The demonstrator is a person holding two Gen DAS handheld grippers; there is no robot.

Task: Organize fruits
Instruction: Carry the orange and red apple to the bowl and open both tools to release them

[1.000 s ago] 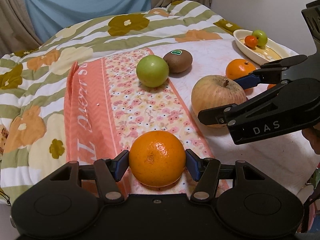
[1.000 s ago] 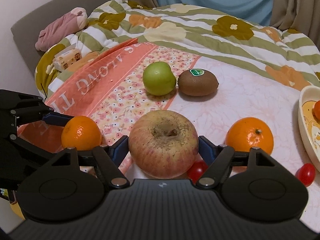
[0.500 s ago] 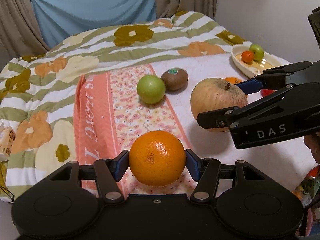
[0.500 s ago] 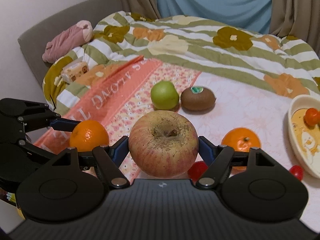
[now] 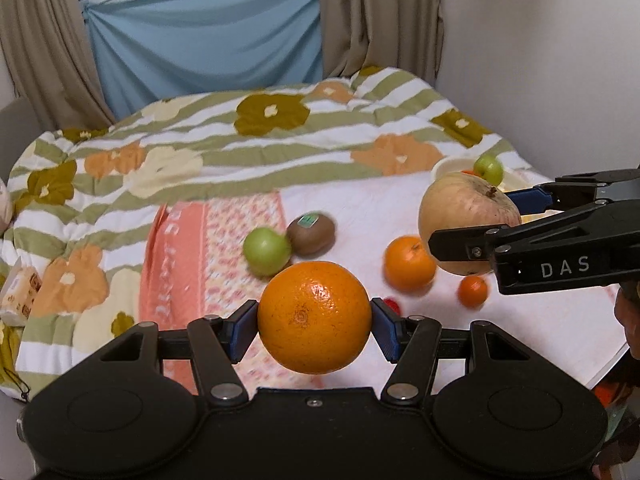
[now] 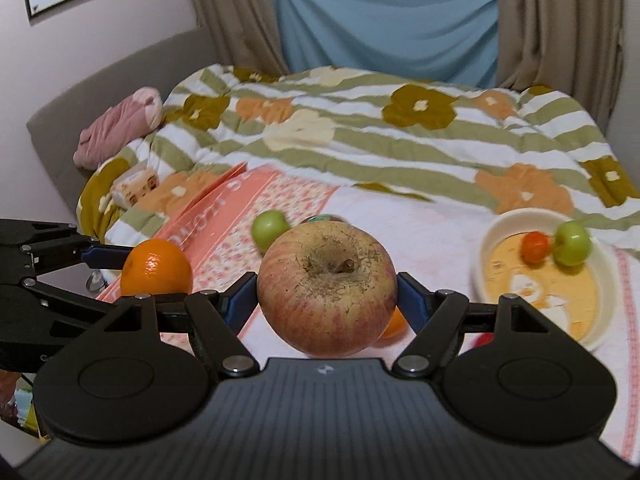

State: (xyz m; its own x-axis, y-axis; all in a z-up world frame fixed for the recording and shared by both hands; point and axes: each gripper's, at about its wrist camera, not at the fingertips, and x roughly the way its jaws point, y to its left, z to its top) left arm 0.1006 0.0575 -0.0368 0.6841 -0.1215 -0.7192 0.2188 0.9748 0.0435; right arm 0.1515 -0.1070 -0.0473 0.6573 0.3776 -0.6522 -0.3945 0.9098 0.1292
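My left gripper (image 5: 314, 322) is shut on a large orange (image 5: 314, 316) and holds it above the bed. My right gripper (image 6: 327, 294) is shut on a big reddish-yellow apple (image 6: 327, 290), also held in the air; the apple also shows in the left wrist view (image 5: 464, 216). Left on the cloth are a green apple (image 5: 266, 250), a kiwi (image 5: 312, 232), a smaller orange (image 5: 409, 262) and a small orange-red fruit (image 5: 473, 290). A white dish (image 6: 544, 276) at the right holds a small green fruit (image 6: 572, 242) and a small red one (image 6: 535, 246).
A flowered, striped quilt (image 6: 360, 120) covers the bed, with a pink-and-white cloth (image 5: 180, 272) under the fruit. A pink bundle (image 6: 116, 132) and a small packet (image 6: 134, 188) lie at the left edge. Curtains and a wall stand behind.
Both grippers have risen higher with their fruit, so the bed and the fruit on it look farther away. The smaller orange and tiny fruits have come into the left wrist view.
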